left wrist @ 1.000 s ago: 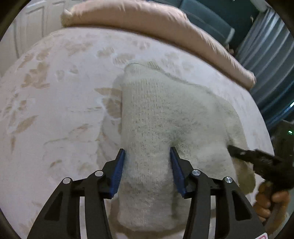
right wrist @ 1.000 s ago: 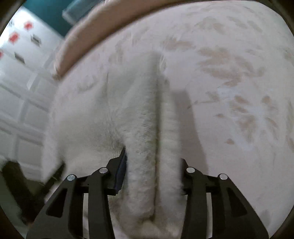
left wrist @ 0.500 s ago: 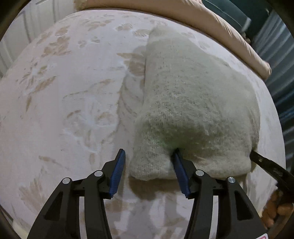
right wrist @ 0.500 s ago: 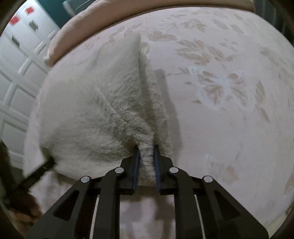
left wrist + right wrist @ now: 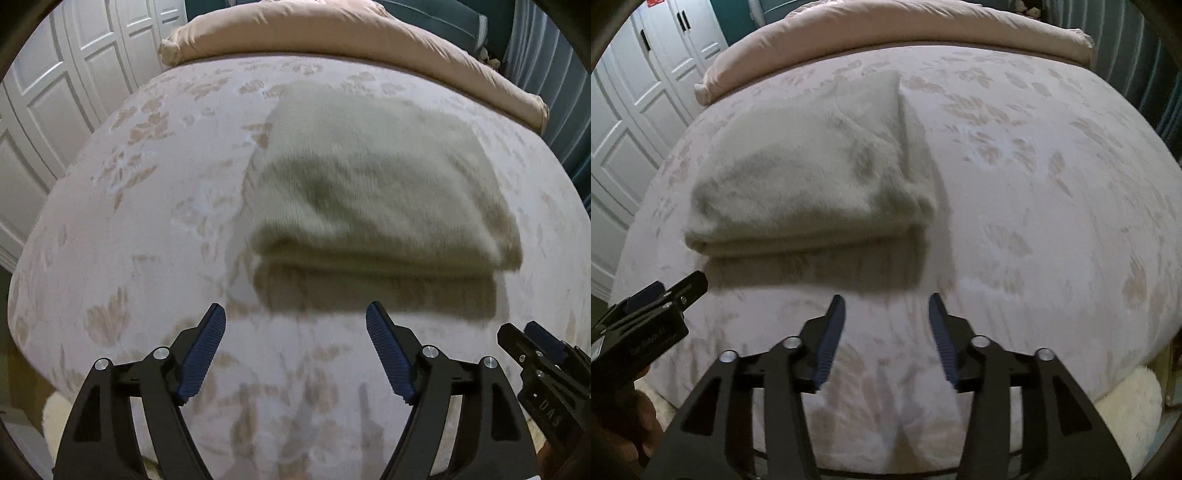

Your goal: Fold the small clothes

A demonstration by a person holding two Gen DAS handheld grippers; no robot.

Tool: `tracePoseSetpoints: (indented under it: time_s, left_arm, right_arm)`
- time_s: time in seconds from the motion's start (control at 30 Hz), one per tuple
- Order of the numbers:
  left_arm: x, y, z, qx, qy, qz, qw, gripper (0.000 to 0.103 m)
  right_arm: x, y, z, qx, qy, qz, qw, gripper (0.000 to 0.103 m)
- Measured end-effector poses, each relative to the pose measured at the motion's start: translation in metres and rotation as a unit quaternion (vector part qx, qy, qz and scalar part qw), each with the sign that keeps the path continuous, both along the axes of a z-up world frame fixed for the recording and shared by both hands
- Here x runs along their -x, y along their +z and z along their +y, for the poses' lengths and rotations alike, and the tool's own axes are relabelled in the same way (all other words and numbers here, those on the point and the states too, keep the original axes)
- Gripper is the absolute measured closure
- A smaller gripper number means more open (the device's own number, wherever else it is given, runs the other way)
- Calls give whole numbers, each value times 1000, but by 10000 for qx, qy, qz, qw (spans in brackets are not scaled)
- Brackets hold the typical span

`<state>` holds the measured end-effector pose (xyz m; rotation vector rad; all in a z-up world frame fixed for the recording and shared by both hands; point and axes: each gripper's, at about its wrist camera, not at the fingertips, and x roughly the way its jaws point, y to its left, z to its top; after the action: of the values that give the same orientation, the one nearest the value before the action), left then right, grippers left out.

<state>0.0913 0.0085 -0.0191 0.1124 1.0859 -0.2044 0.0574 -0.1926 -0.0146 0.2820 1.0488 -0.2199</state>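
Cream knit blurs, so the folded sweater (image 5: 376, 192) shows no stitch detail; it lies stacked on the bedspread (image 5: 147, 221). Left gripper (image 5: 295, 354) and right gripper (image 5: 888, 332) hang spread, empty.

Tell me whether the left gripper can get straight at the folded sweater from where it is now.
Probably yes. The left gripper is open and empty, and only bare bedspread lies between it and the near edge of the folded sweater. The right gripper sits off to the side.
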Motion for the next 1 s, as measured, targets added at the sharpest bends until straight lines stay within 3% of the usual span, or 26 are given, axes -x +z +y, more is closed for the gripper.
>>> tracePoseSetpoints:
  time_s: [0.47, 1.0]
  left_arm:
    - [36, -11, -6, -218, 39, -51, 9997, 28]
    - [43, -24, -9, -441, 195, -145, 9987, 28]
  right_arm:
    - [26, -5, 29, 432, 74, -5, 9990, 37]
    - [28, -14, 40, 657, -45, -35, 9978, 37]
